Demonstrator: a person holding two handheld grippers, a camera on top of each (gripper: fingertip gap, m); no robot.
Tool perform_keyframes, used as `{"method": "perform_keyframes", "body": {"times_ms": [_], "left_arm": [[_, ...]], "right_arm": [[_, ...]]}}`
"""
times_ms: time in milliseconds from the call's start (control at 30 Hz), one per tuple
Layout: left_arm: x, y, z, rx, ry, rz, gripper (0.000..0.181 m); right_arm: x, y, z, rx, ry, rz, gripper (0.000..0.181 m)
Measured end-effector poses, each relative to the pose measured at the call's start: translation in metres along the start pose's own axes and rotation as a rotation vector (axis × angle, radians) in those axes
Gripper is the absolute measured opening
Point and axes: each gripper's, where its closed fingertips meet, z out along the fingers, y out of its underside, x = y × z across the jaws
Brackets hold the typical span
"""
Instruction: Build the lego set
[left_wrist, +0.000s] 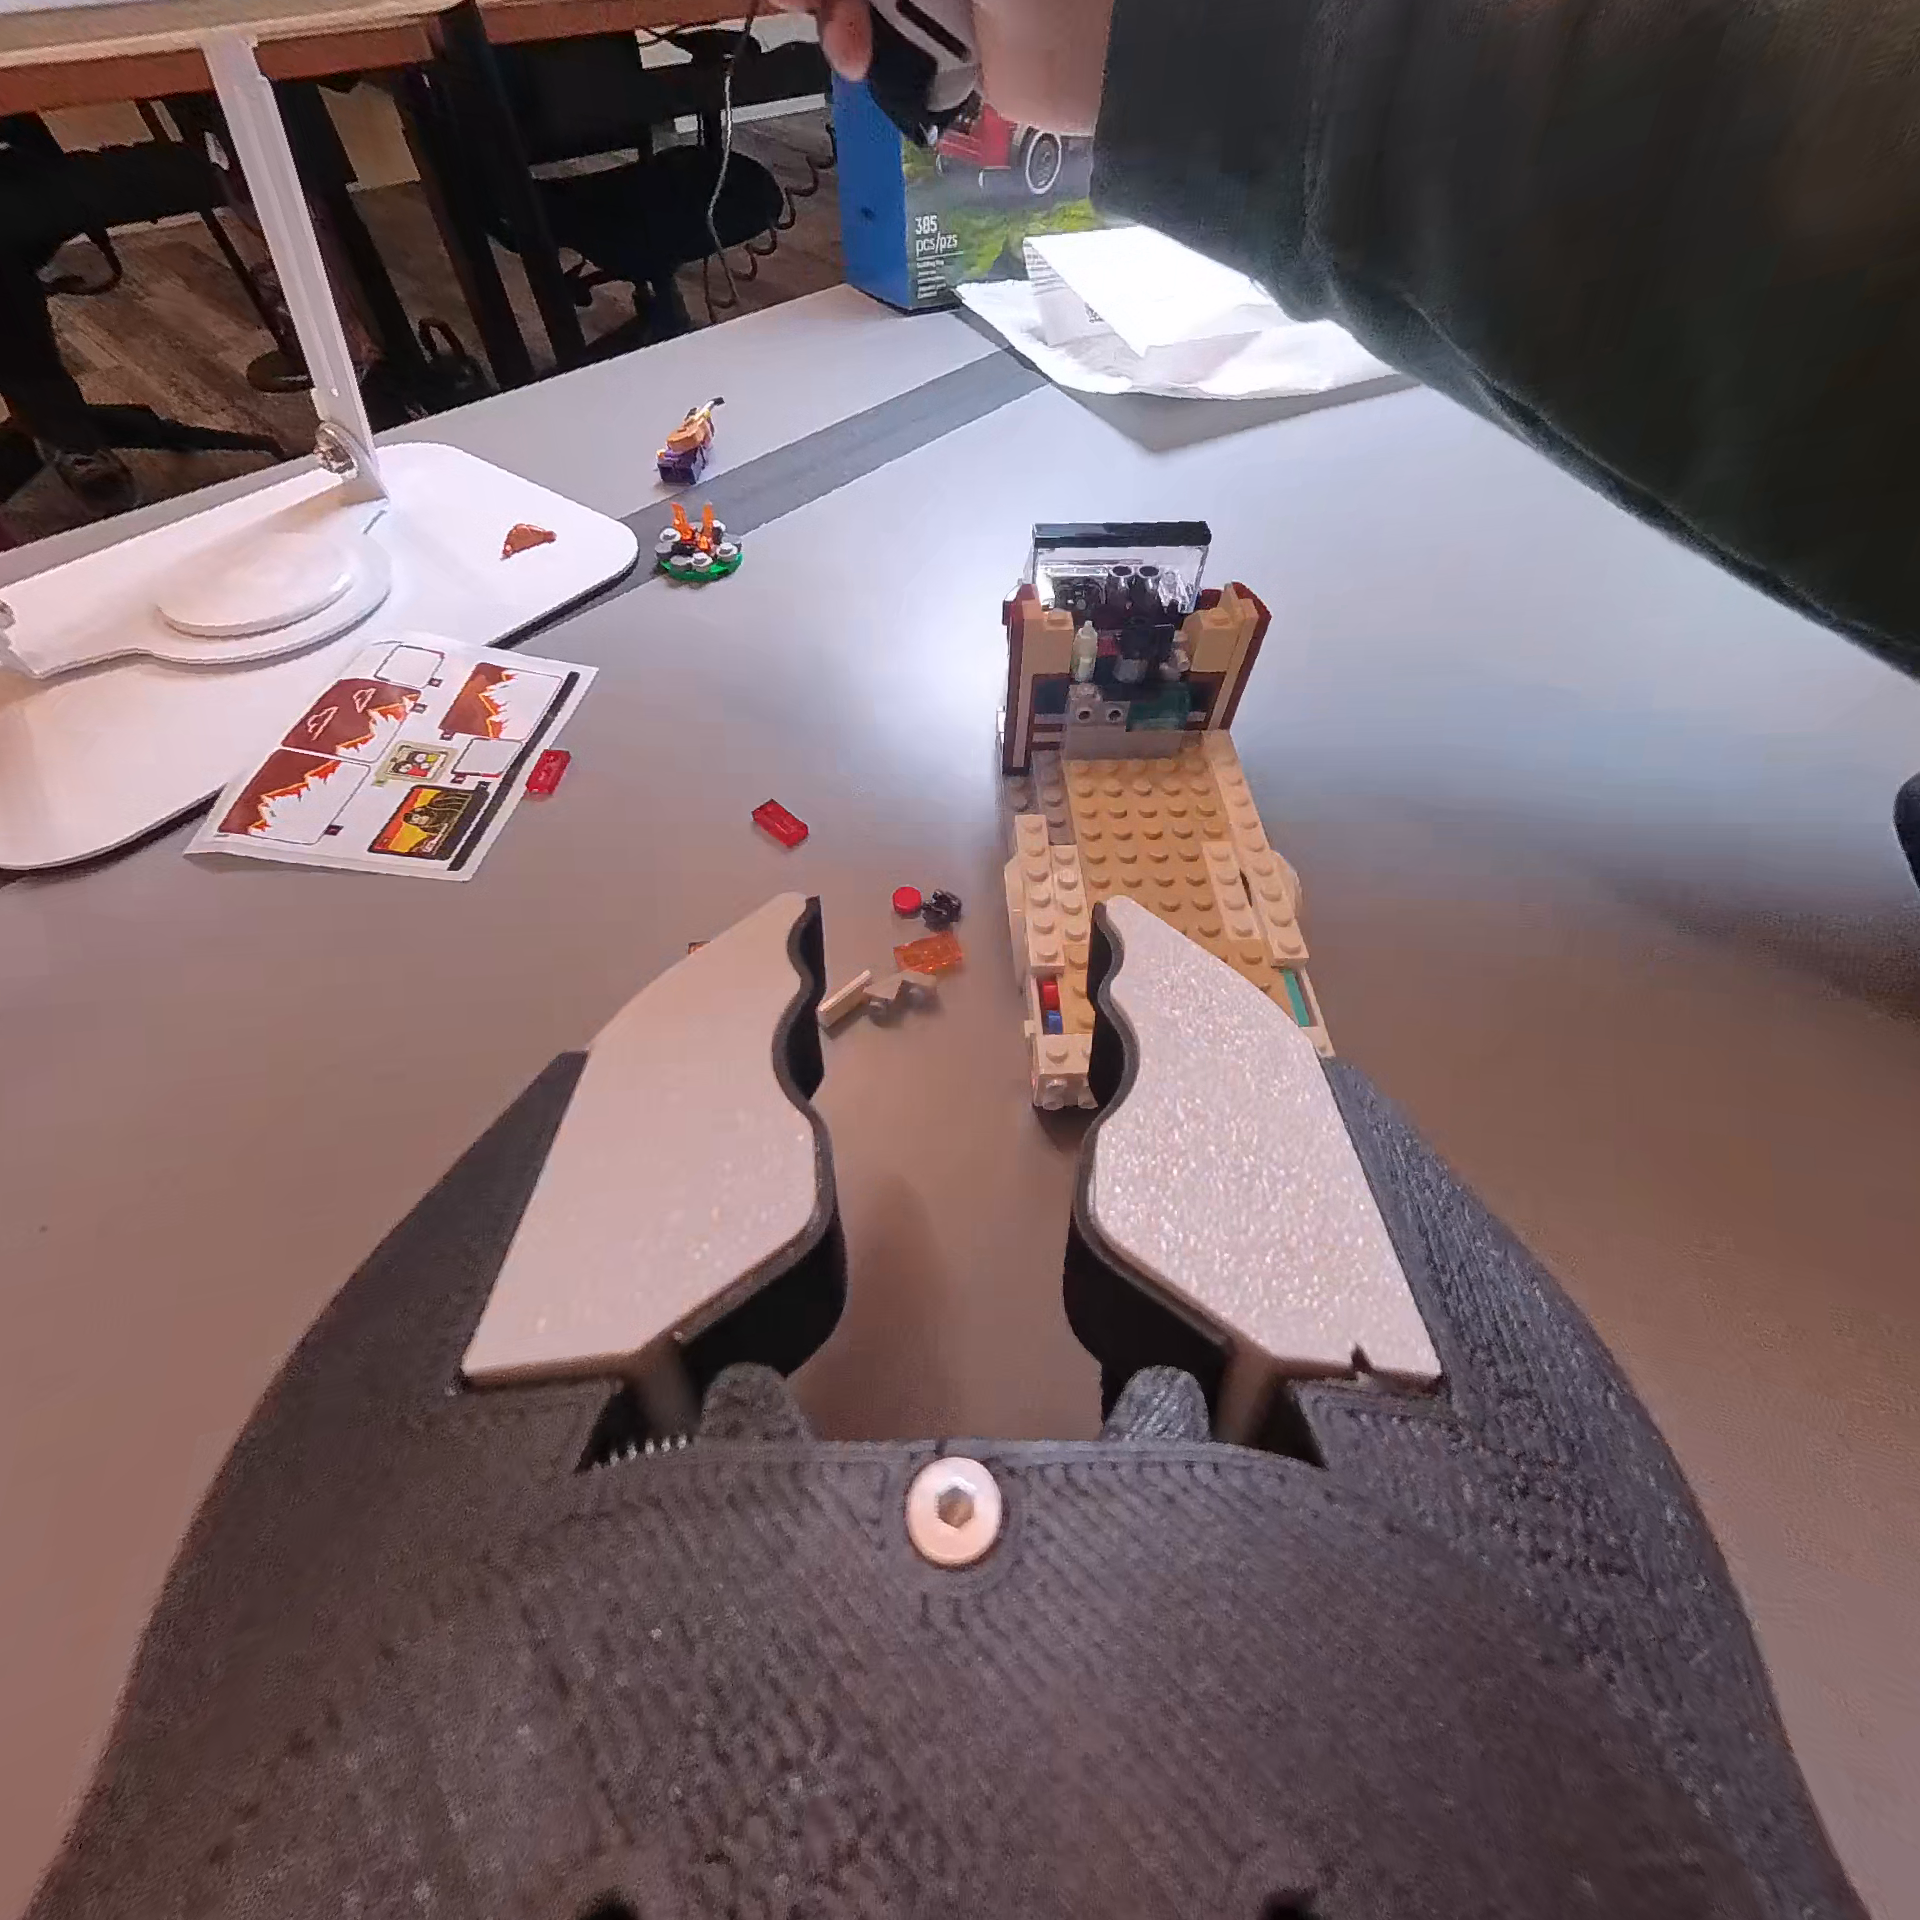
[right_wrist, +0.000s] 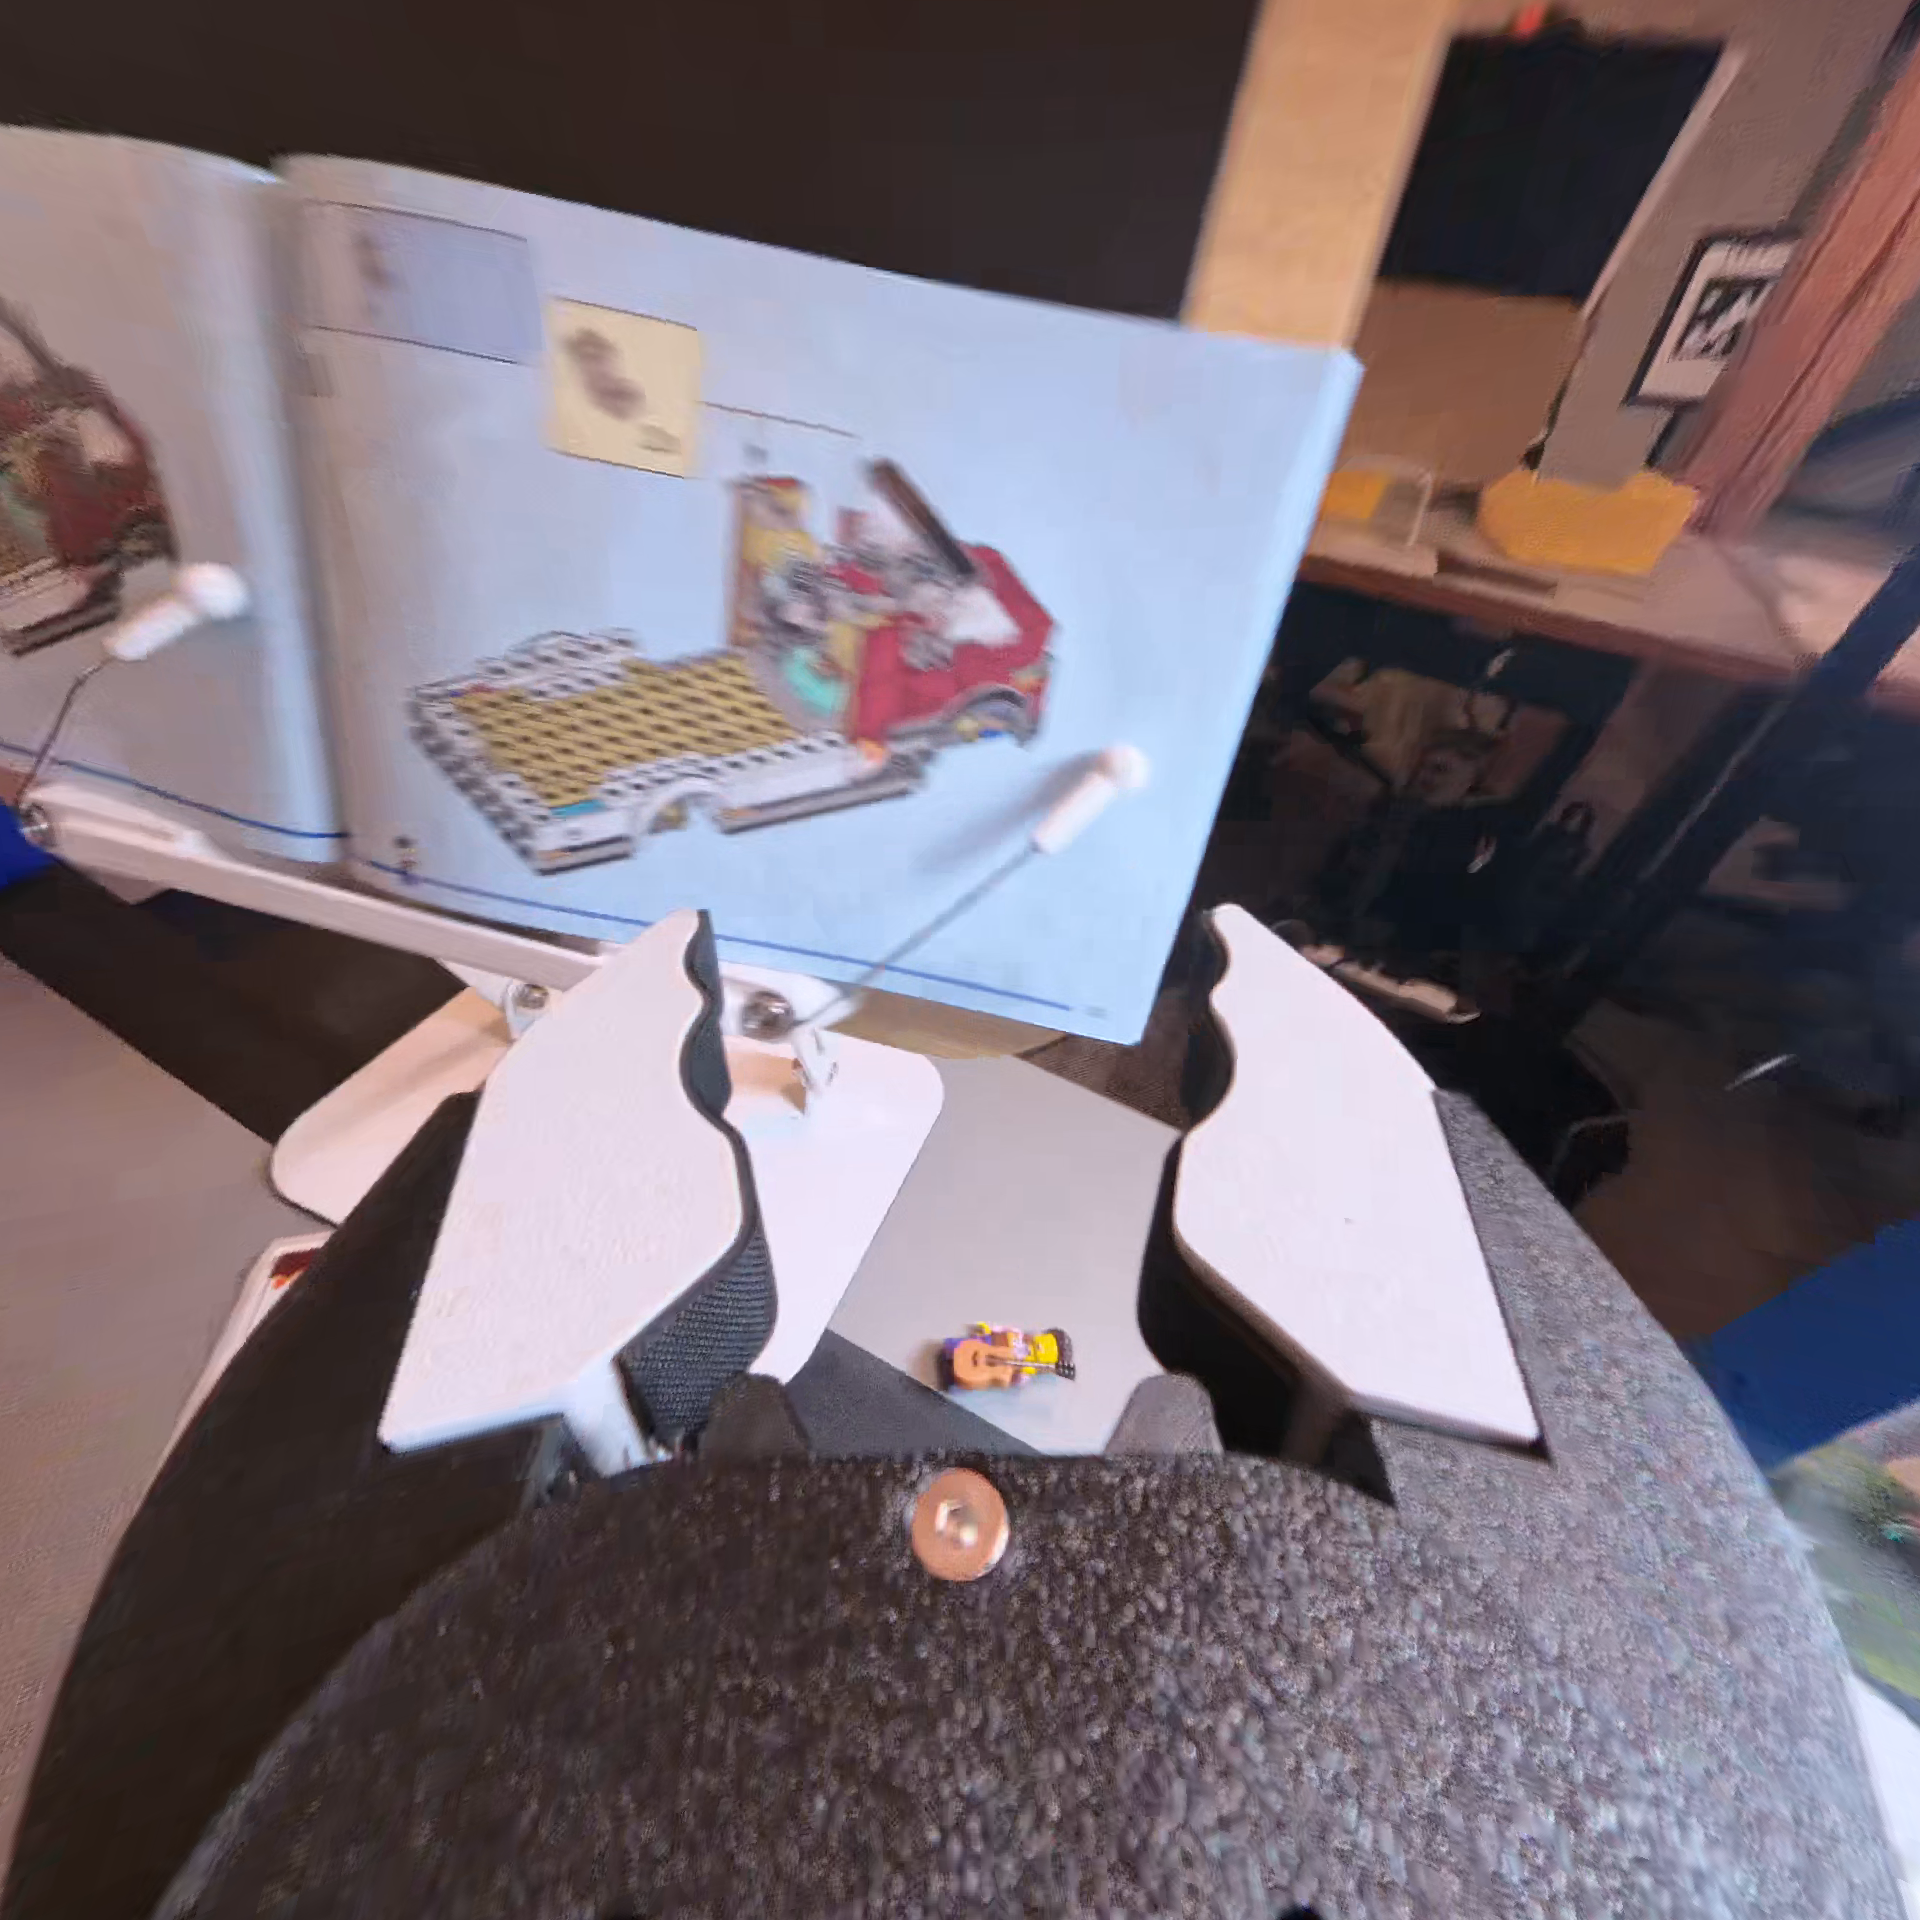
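The half-built tan truck (left_wrist: 1143, 831) sits on the grey table (left_wrist: 1507, 831), loose bricks (left_wrist: 914, 956) just left of it. The left gripper (left_wrist: 956, 925) hovers above them, fingers apart and empty. The right gripper (right_wrist: 956, 935), also spread, faces the instruction booklet (right_wrist: 779, 623) on its white stand (right_wrist: 810, 1132).

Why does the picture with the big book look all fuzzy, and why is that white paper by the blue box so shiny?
Right wrist view: motion blur smears the instruction booklet and the room behind it, while the hand-held gripper stays sharper. Left wrist view: mostly sharp, but strong light overexposes the white paper, and the wide lens bends the table edges.
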Motion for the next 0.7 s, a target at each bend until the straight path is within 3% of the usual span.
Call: {"method": "perform_keyframes", "body": {"times_ms": [133,267,333,700], "left_arm": [[-0.002,0.002,0.002,-0.008,0.004,-0.01,0.048],[-0.006,0.005,0.003,-0.014,0.008,-0.032,0.047],[-0.006,0.005,0.003,-0.012,0.014,-0.047,0.046],[-0.004,0.004,0.005,-0.011,0.023,-0.031,0.044]], "right_arm": [[0.02,0.015,0.022,-0.031,-0.182,0.206,0.101],[0.002,0.018,0.038,-0.038,-0.347,0.259,0.091],[0.007,0.02,0.041,-0.028,-0.293,0.247,0.078],[0.001,0.021,0.02,0.044,-0.118,0.198,0.073]]}}
